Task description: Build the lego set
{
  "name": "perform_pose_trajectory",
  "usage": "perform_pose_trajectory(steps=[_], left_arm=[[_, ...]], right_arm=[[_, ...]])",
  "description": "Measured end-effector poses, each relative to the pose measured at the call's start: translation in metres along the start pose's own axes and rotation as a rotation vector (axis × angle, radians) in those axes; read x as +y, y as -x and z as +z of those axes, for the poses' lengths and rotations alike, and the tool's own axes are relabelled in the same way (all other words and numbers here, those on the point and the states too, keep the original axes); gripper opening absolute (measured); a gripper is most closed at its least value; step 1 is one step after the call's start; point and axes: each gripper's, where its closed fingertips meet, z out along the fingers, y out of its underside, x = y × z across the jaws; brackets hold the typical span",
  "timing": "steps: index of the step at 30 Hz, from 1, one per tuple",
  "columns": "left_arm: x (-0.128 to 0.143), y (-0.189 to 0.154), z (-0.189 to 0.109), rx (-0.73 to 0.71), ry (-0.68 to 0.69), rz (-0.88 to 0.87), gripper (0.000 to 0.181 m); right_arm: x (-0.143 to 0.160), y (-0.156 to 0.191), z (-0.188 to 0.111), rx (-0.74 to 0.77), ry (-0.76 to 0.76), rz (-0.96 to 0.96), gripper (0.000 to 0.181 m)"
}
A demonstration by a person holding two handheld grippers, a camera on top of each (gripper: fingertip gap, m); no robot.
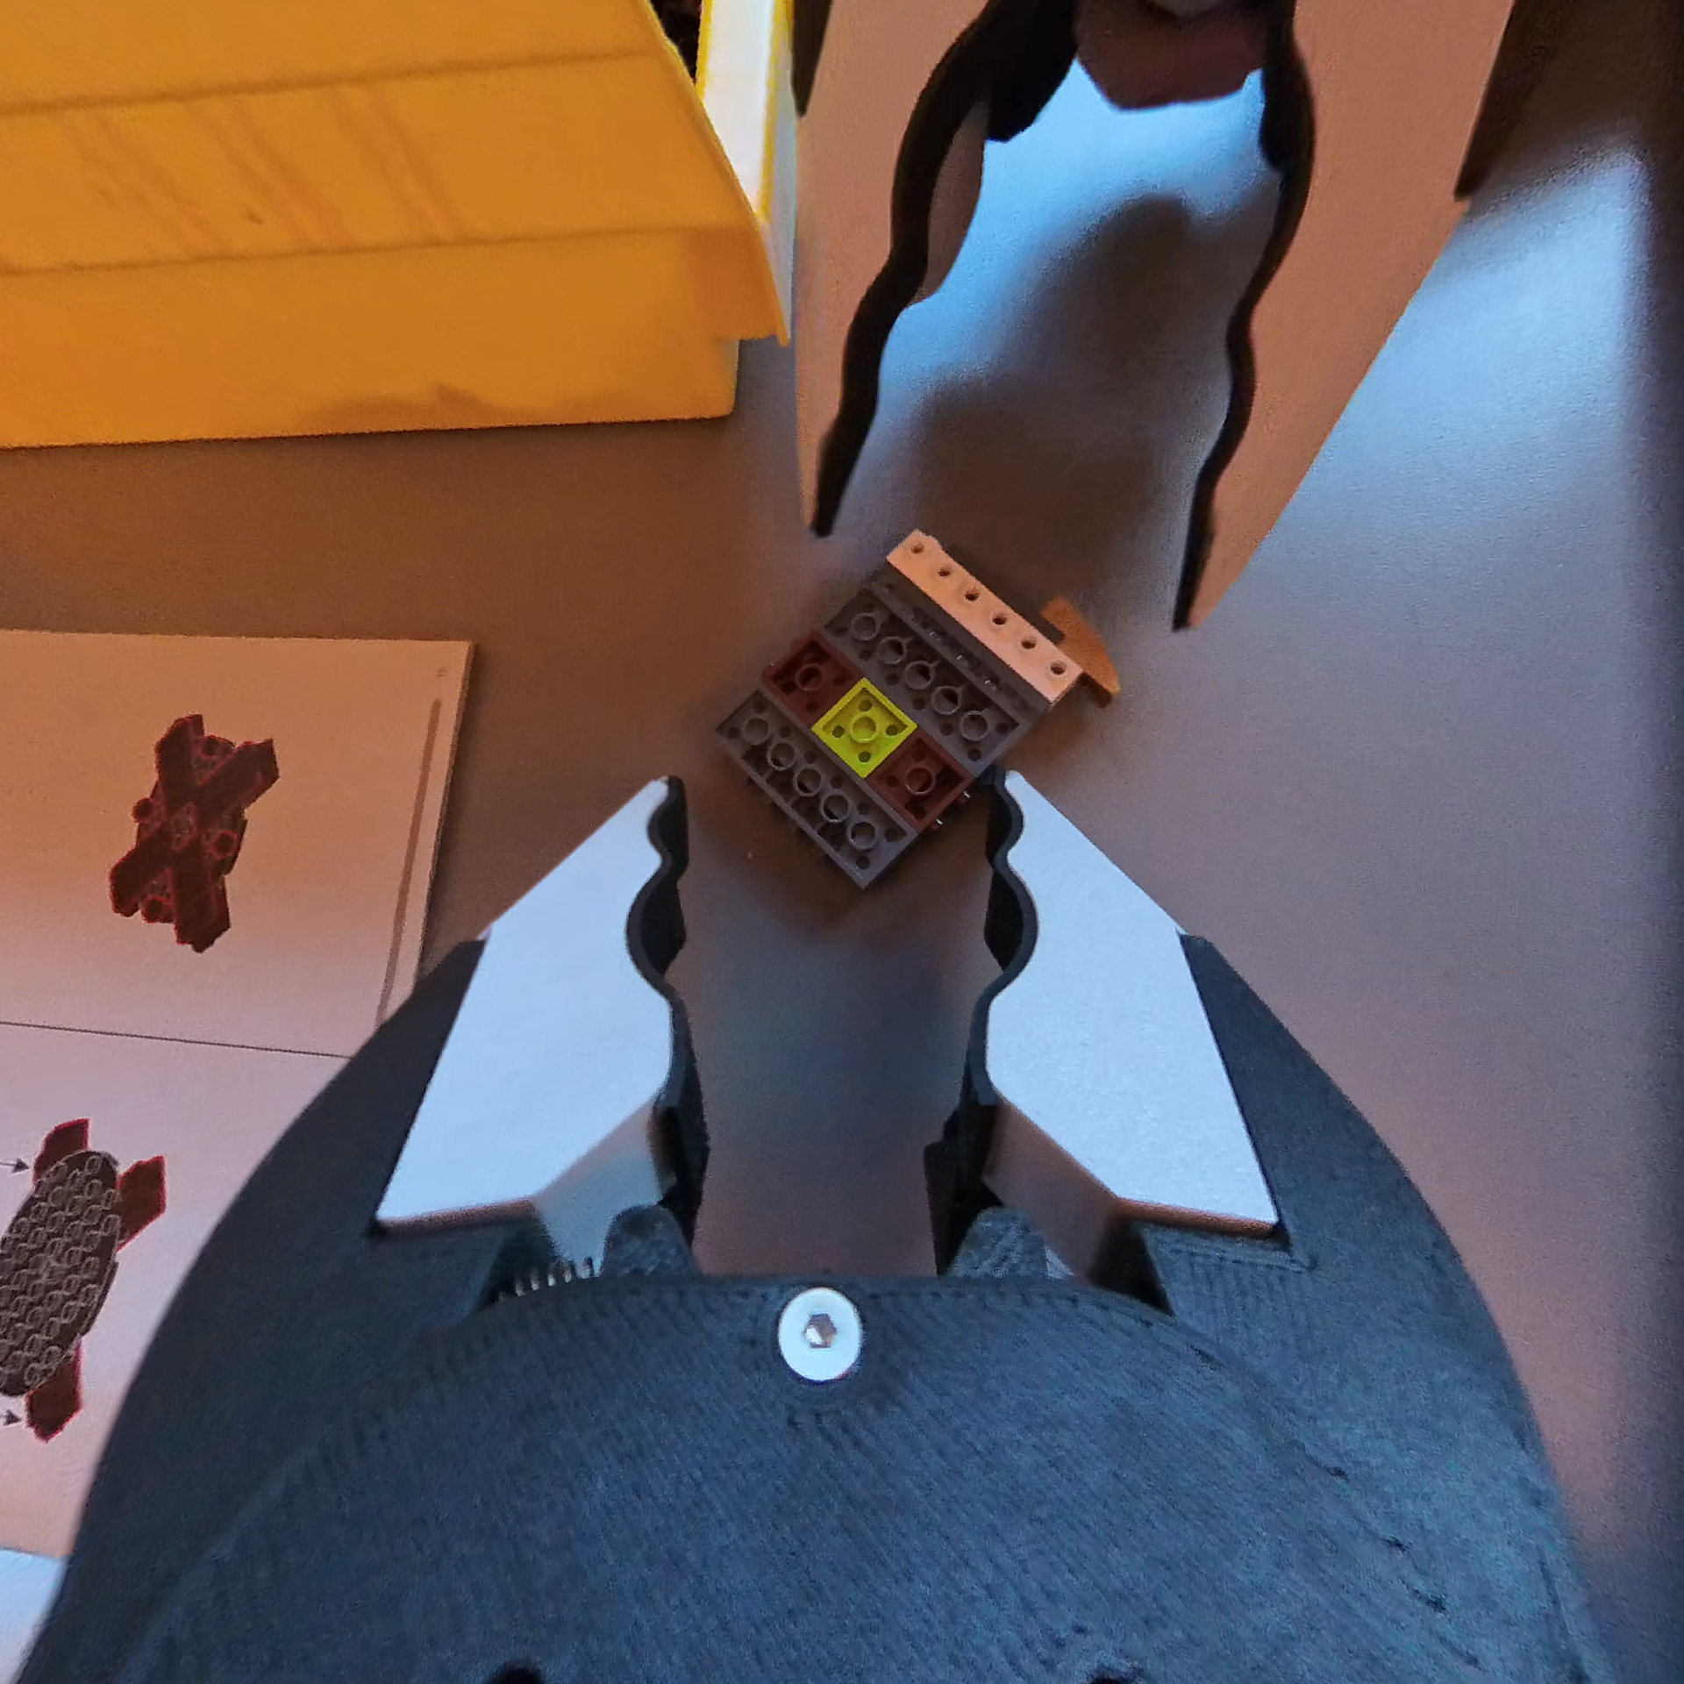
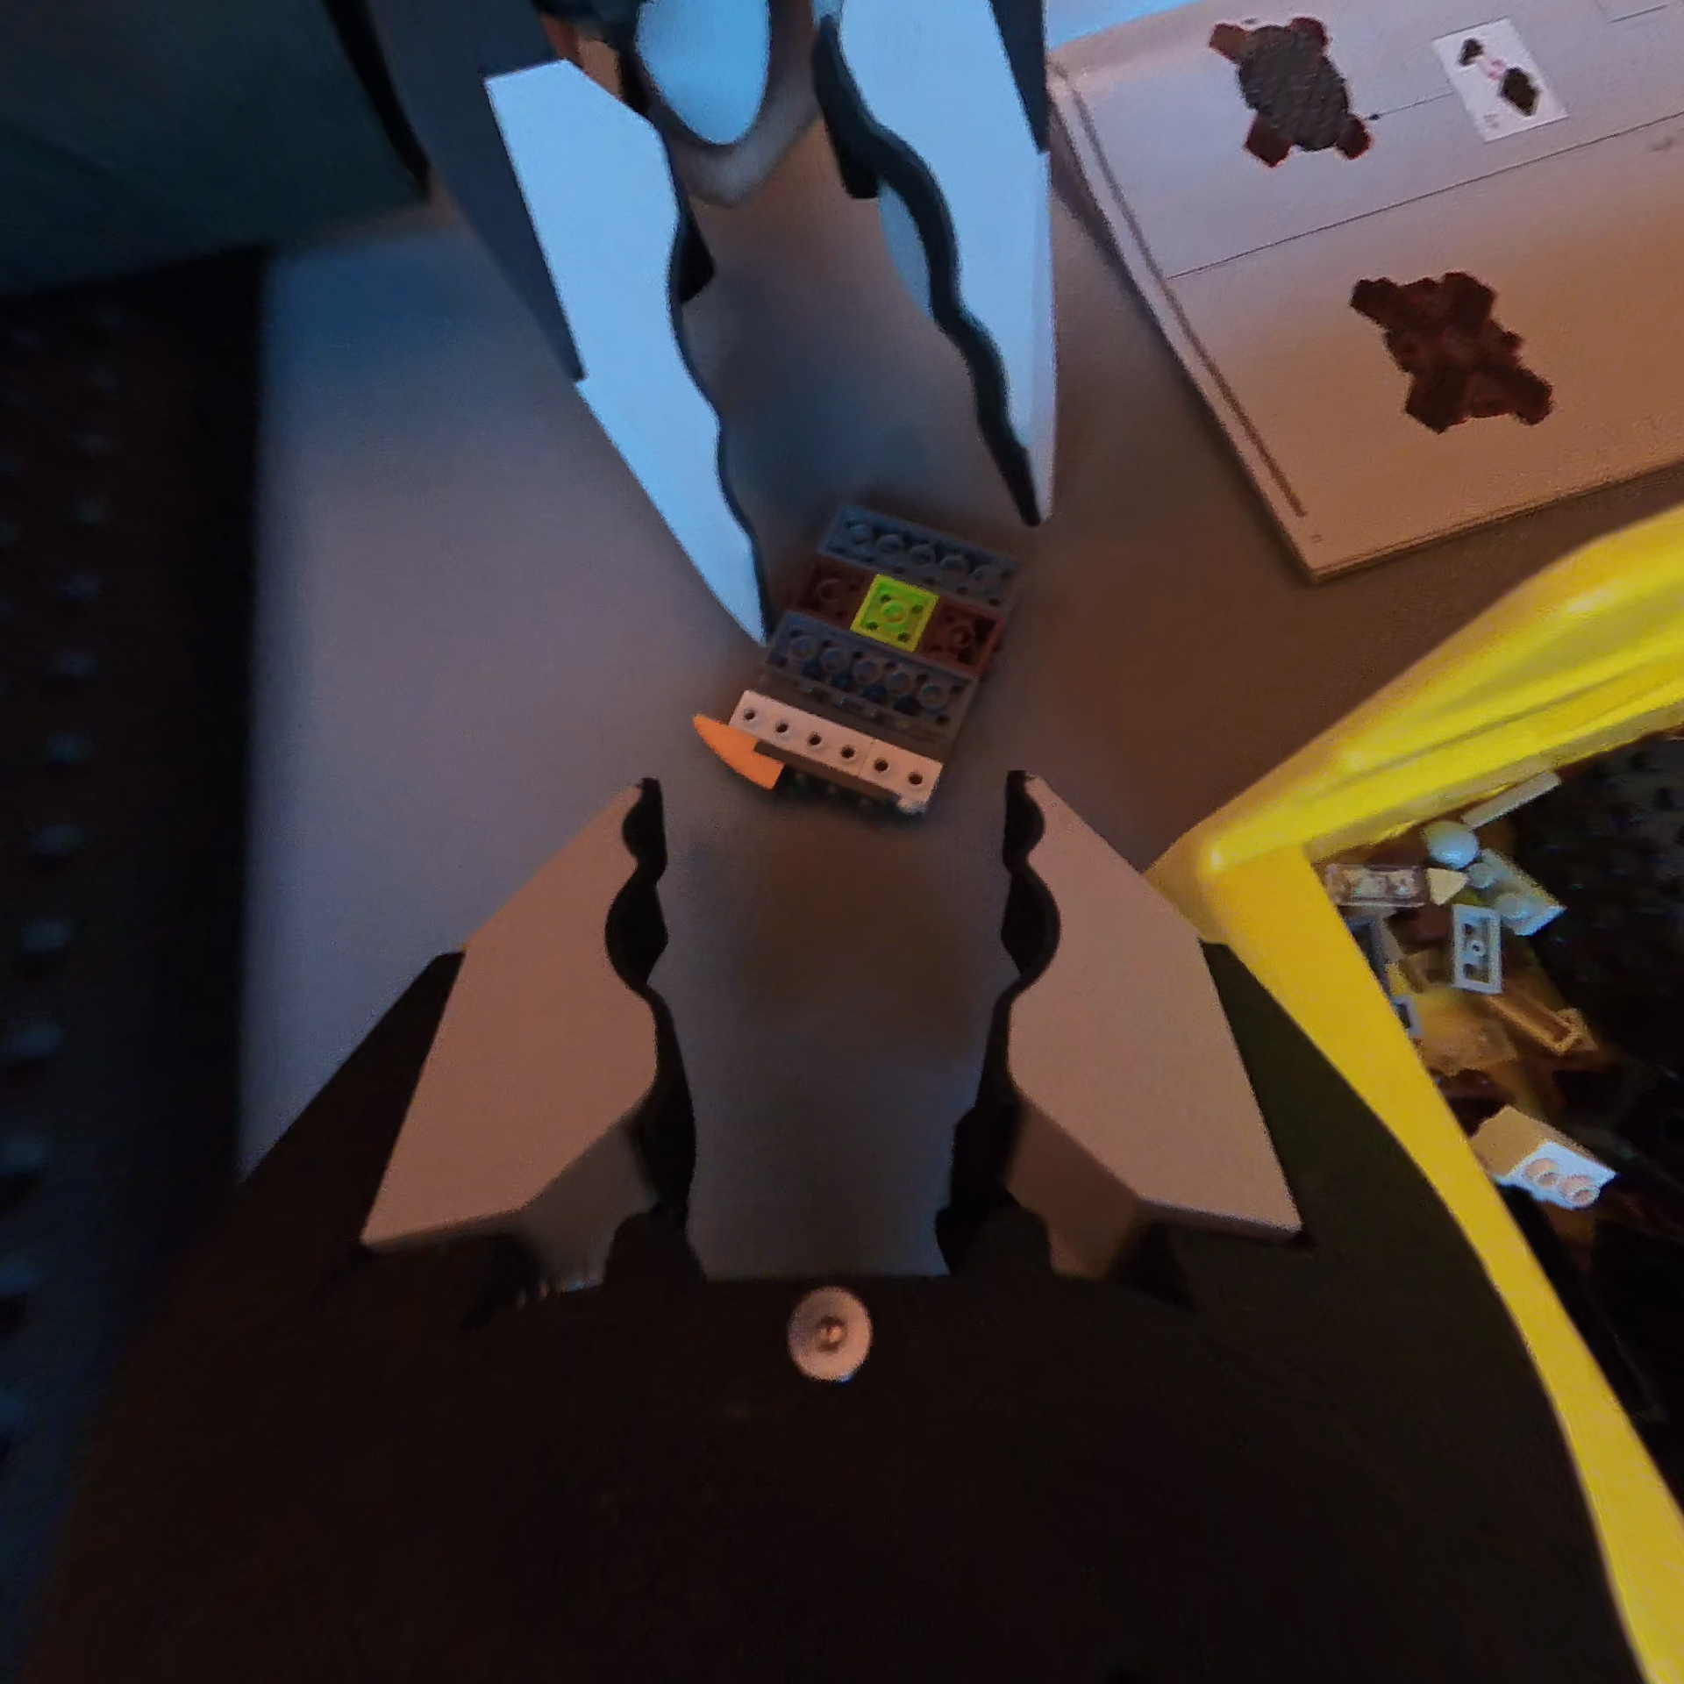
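A small lego assembly lies upside down on the grey table, with grey and brown bricks, a lime square in the middle, a white row and an orange piece at one end. It also shows in the right wrist view. My left gripper is open and empty, its tips just short of the assembly. My right gripper is open and empty on the opposite side, near the white row. Each gripper shows opposite in the other's view: the right gripper in the left wrist view, the left gripper in the right wrist view.
A yellow bin with several loose lego pieces stands beside the assembly; it also shows in the left wrist view. An open instruction booklet lies on the table, also in the right wrist view. My hands' fingertips stand some 6 centimeters from each other.
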Motion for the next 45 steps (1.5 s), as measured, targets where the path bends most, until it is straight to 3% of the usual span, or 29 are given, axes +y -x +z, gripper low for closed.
perform_pose_trajectory(steps=[2,6,8,9,10,12,14,16,21,25,30,33,36,39,40,42,43,44,45], left_arm=[[-0.001,-0.001,0.002,0.015,-0.002,-0.026,0.065],[-0.006,-0.009,0.005,0.091,-0.038,-0.100,0.078],[-0.011,-0.010,0.003,0.140,-0.072,-0.179,0.082],[-0.014,-0.012,0.002,0.179,-0.094,-0.220,0.087],[-0.016,-0.011,0.001,0.206,-0.116,-0.256,0.087],[-0.019,-0.010,0.000,0.256,-0.155,-0.308,0.078],[-0.020,-0.011,-0.001,0.306,-0.161,-0.357,0.056],[-0.017,-0.011,-0.002,0.317,-0.151,-0.358,0.047],[-0.017,-0.006,-0.010,0.338,-0.176,-0.395,0.035],[-0.038,-0.004,-0.028,0.388,-0.296,-0.392,0.012],[-0.053,-0.019,-0.042,0.426,-0.357,-0.303,0.010],[-0.064,-0.022,-0.049,0.456,-0.406,-0.319,0.010],[-0.072,-0.016,-0.058,0.435,-0.467,-0.329,0.010],[-0.077,-0.012,-0.063,0.420,-0.506,-0.339,0.010],[-0.078,-0.013,-0.064,0.430,-0.516,-0.338,0.010],[-0.078,-0.008,-0.062,0.395,-0.519,-0.357,0.015],[-0.076,-0.005,-0.056,0.358,-0.504,-0.367,0.049],[-0.074,-0.005,-0.051,0.334,-0.485,-0.359,0.070],[-0.073,-0.010,-0.045,0.336,-0.463,-0.330,0.074]], right_arm=[[-0.001,-0.001,0.006,0.019,0.005,0.006,0.075],[-0.001,0.000,0.009,-0.012,0.009,0.037,0.041],[-0.002,-0.004,0.004,0.029,0.012,-0.046,0.039],[-0.004,-0.004,0.001,0.055,0.003,-0.134,0.019],[-0.007,-0.004,-0.002,0.090,-0.010,-0.242,0.019],[-0.009,-0.001,-0.005,0.157,-0.010,-0.429,0.016],[-0.007,-0.001,-0.003,0.205,0.017,-0.518,0.015],[-0.003,0.000,0.000,0.207,0.045,-0.532,0.015],[-0.021,0.000,-0.014,0.260,-0.047,-0.572,0.013],[-0.023,-0.024,-0.028,0.285,-0.106,-0.360,0.013],[-0.037,-0.032,-0.057,0.046,-0.326,0.079,0.036],[-0.042,-0.024,-0.069,-0.099,-0.414,0.152,0.045],[-0.035,-0.004,-0.061,-0.243,-0.358,0.157,0.045],[-0.033,0.010,-0.051,-0.307,-0.323,0.140,0.030],[-0.034,0.012,-0.050,-0.308,-0.320,0.130,0.007],[-0.035,0.009,-0.050,-0.272,-0.307,0.110,0.006],[-0.034,0.006,-0.051,-0.256,-0.297,0.107,0.006],[-0.033,0.006,-0.051,-0.249,-0.281,0.102,0.005],[-0.030,0.006,-0.049,-0.240,-0.258,0.094,0.006]])
